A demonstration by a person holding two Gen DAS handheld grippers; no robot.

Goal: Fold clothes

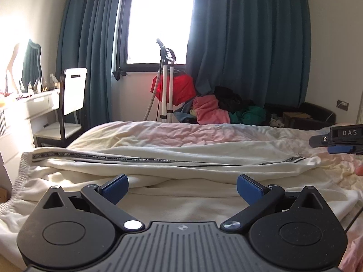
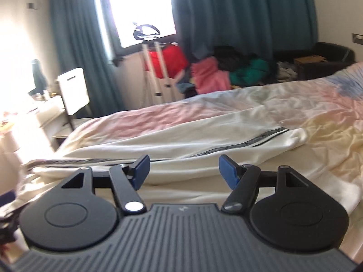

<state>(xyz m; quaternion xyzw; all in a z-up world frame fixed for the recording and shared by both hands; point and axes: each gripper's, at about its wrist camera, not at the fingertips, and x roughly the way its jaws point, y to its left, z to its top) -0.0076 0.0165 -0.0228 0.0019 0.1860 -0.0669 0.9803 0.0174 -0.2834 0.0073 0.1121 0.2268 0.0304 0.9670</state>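
A cream garment (image 1: 158, 165) with a dark lettered stripe lies folded lengthwise across the bed, elastic waistband at the left. In the right wrist view the same cream garment (image 2: 181, 149) stretches from lower left to a cuff at the right. My left gripper (image 1: 182, 189) hangs open just above the cloth, with nothing between its blue pads. My right gripper (image 2: 183, 171) is also open and empty above the garment. The right gripper (image 1: 340, 139) shows at the right edge of the left wrist view, above the cuff end.
The bed (image 1: 181, 133) carries a pastel crumpled sheet. Behind it lies a pile of clothes (image 1: 217, 111), a red bag on a stand (image 1: 173, 88), teal curtains and a window. A white chair (image 1: 72, 99) and dressing table (image 1: 29, 104) stand at the left.
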